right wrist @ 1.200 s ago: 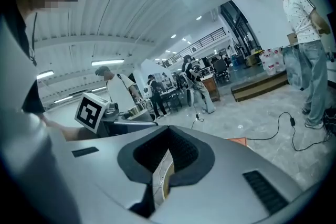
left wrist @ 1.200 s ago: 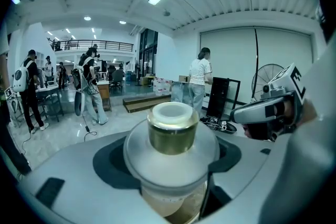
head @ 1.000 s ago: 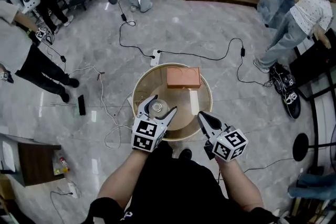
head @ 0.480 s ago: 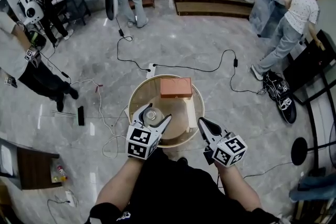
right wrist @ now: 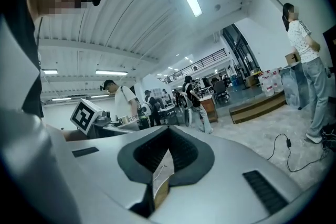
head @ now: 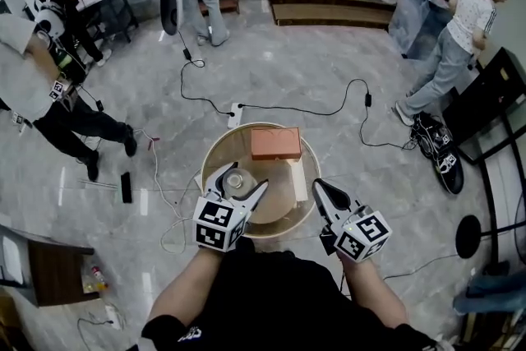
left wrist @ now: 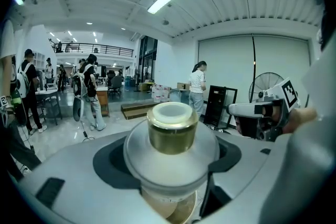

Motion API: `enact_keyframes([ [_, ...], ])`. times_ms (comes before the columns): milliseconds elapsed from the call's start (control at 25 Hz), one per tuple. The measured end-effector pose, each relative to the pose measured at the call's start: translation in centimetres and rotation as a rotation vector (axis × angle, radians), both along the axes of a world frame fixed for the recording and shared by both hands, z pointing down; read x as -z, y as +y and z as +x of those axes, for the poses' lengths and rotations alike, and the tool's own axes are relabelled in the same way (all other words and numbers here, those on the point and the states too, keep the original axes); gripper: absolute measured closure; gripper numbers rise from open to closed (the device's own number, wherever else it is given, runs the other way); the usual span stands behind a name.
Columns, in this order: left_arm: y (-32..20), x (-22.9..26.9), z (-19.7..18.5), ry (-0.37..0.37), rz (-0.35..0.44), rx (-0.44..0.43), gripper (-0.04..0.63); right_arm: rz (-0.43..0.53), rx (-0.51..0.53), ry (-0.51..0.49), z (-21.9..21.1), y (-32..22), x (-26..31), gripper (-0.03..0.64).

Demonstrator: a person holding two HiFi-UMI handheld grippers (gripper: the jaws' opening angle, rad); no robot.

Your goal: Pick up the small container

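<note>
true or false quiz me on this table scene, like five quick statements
1. The small container sits between the left gripper's jaws. True.
2. The right gripper holds the brown box. False: its jaws are together on nothing, and the box lies at the far side of the table.
3. The table is round. True.
4. The container's cap is red. False: it is gold.
5. Both grippers grip the container. False: only the left one is around it; the right one is off to the side.
</note>
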State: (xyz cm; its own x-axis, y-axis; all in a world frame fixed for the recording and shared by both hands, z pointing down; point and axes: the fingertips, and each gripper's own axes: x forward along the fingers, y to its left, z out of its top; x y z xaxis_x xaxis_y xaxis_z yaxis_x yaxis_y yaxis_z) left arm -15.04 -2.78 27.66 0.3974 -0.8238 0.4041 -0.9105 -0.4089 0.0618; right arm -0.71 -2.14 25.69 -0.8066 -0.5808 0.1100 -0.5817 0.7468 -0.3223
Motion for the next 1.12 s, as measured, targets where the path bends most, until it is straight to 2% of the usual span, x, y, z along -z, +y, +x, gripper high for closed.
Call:
enact_keyframes([
  [160, -1.7, -0.2, -2.3, 0.011, 0.0, -0.007, 0.249, 0.018, -0.028, 0.016, -2.5, -1.8, 0.4, 0.606],
  [440, -4.2, 1.0, -6.8, -0.029, 0.024, -0.034, 0.249, 0.071, -0.021, 0.04, -7.9, -3.9, 3.0, 0.606],
  [680, -5.5, 1.4, -10.0, -0.007, 0.023, -0.062, 0.249, 0.078, -0.068, 0.041, -9.9, -5.8, 3.1, 0.606],
  [800, -5.7, 1.3, -10.5, 0.003, 0.02, -0.067, 0.249, 0.062, -0.075, 0.043, -10.0, -6.1, 2.4, 0.606],
  [960, -6.2, 1.3, -10.1, 0.002, 0.024, -0.05, 0.249, 0.036, -0.028, 0.056, -10.0, -6.3, 1.5, 0.606],
  [1120, -6.4, 1.1, -9.2, 0.027, 0.011, -0.016, 0.249, 0.071, 0.025, 0.069, -9.7, -6.8, 2.4, 0.606],
])
